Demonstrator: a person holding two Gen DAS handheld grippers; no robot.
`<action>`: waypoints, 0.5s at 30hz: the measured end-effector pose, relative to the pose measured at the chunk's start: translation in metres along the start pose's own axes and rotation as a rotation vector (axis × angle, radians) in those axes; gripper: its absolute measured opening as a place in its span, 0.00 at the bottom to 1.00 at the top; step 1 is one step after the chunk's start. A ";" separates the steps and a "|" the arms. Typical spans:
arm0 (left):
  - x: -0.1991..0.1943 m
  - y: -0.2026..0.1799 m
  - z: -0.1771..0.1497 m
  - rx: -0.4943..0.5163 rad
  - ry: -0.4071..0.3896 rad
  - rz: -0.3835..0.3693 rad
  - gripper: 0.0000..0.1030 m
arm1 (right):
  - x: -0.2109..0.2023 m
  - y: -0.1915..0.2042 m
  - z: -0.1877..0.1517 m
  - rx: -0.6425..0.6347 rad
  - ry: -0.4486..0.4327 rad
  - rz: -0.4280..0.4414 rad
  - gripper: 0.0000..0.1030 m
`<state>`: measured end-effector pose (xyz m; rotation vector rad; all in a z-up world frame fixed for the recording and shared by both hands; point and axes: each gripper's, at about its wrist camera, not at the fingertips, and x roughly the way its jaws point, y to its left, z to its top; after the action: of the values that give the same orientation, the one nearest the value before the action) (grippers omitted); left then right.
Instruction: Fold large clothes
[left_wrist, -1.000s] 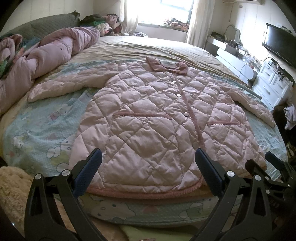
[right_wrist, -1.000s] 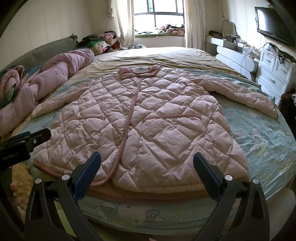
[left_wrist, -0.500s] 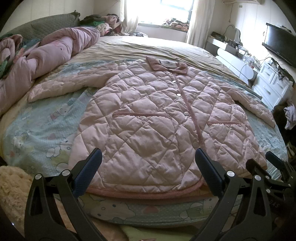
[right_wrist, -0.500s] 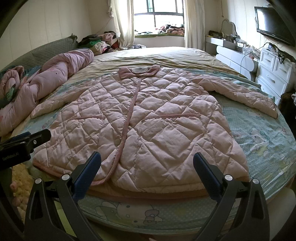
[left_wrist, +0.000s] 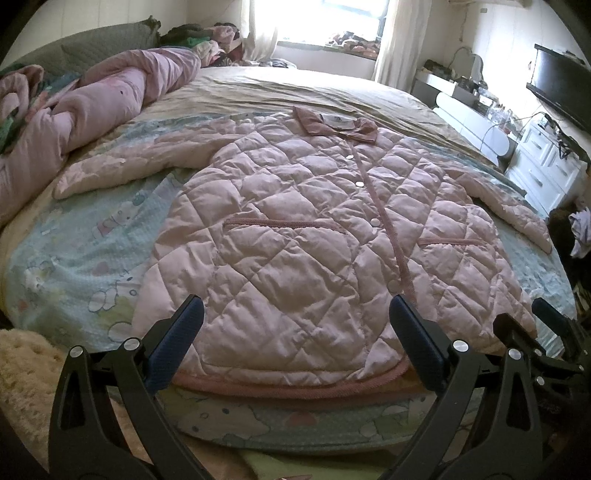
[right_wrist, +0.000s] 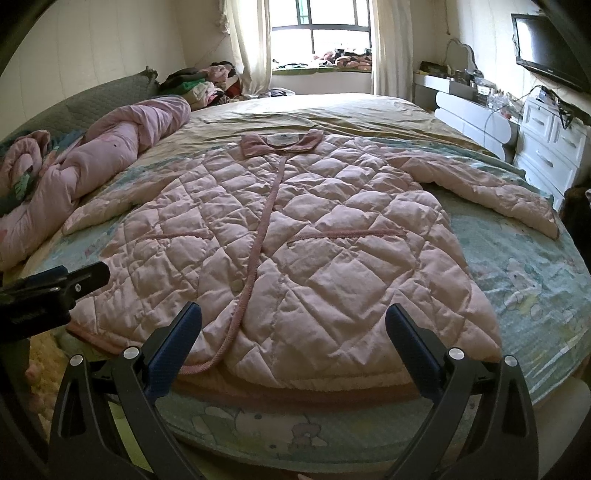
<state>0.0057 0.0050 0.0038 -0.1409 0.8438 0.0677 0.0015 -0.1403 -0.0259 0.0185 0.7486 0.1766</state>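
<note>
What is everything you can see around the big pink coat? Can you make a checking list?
Surface: bed with a cartoon-print sheet.
Job's things: pink quilted coat lying flat, front up, buttoned, both sleeves spread out, not folded.
Clutter: rolled pink quilt on the left; clothes pile near the window.
Grippers: left gripper and right gripper both open, empty, near the coat's hem.
Cables: wires by the white drawers.
Surroundings: window, curtains, wall television.

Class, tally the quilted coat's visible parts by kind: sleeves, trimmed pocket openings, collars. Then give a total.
Sleeves: 2, one and the other
Pocket openings: 2, one and the other
Collar: 1
Total: 5
</note>
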 end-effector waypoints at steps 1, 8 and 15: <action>0.001 0.000 0.000 0.003 0.001 0.003 0.91 | 0.001 0.001 0.001 0.000 -0.002 0.002 0.96; 0.013 -0.001 0.010 0.006 0.004 0.018 0.91 | 0.009 -0.004 0.025 0.000 -0.022 -0.005 0.96; 0.028 0.000 0.029 0.007 0.019 0.028 0.91 | 0.027 -0.009 0.046 0.004 -0.008 0.005 0.96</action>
<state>0.0457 0.0090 0.0015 -0.1232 0.8653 0.0893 0.0541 -0.1422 -0.0111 0.0246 0.7407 0.1801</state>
